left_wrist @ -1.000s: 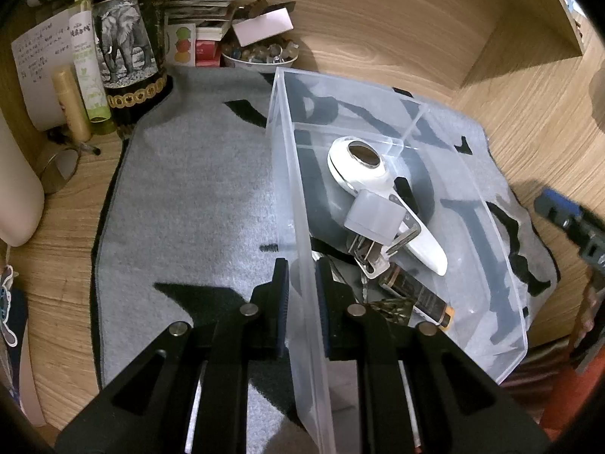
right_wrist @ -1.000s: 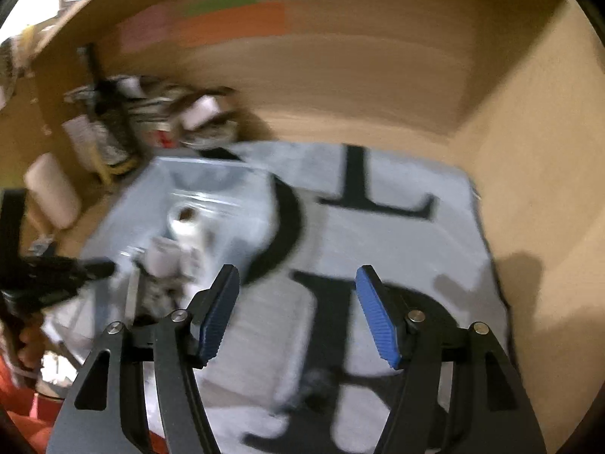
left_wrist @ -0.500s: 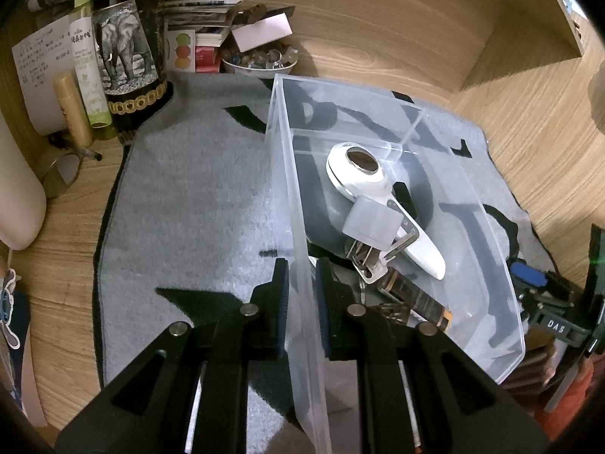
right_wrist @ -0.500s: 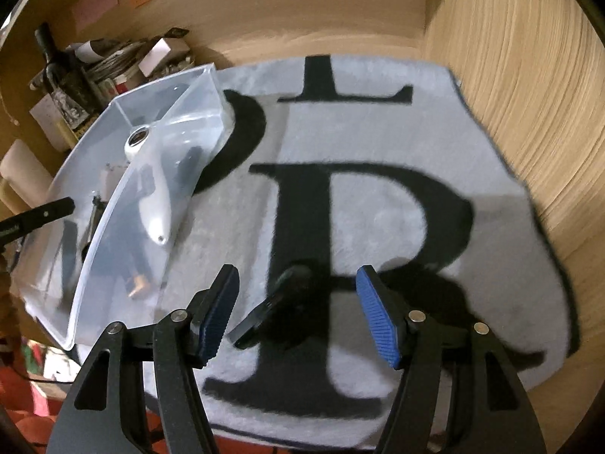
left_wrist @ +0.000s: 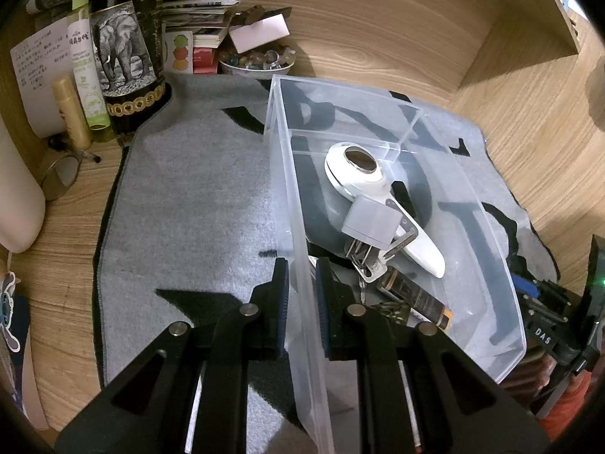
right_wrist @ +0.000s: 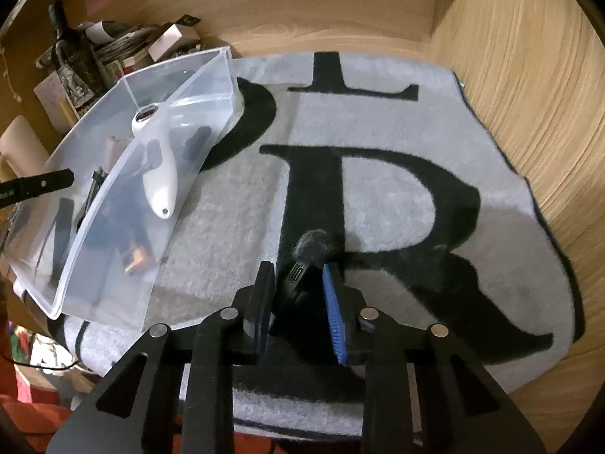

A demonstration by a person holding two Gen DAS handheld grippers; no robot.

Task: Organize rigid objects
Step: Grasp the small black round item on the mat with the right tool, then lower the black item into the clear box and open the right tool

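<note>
- The left gripper is clamping the near side wall of a clear plastic bin, one pad on each face of the wall.
- The bin is sitting on a grey mat with large black letters, which is lying on a wooden desk.
- Inside the bin a white handheld device with a round dark lens is lying at an angle from 11 o'clock to 5 o'clock; a pale grey cube-shaped charger is resting on its middle.
- A bunch of keys is lying just below the charger at 6 o'clock, and a dark tube with an orange end is lying beside it toward 5 o'clock.
- The right gripper has just been closing its jaws, and its blue pads are now pressing on a small black microphone lying on the mat; the fuzzy windscreen is pointing away toward 12 o'clock, beyond the fingertips.
- In the right wrist view the bin is standing at 10 o'clock from the microphone, well apart from it.
- At 11 o'clock in the left wrist view, a dark bottle with an elephant label, a green tube and a bowl of stones are crowding the back of the desk.
</note>
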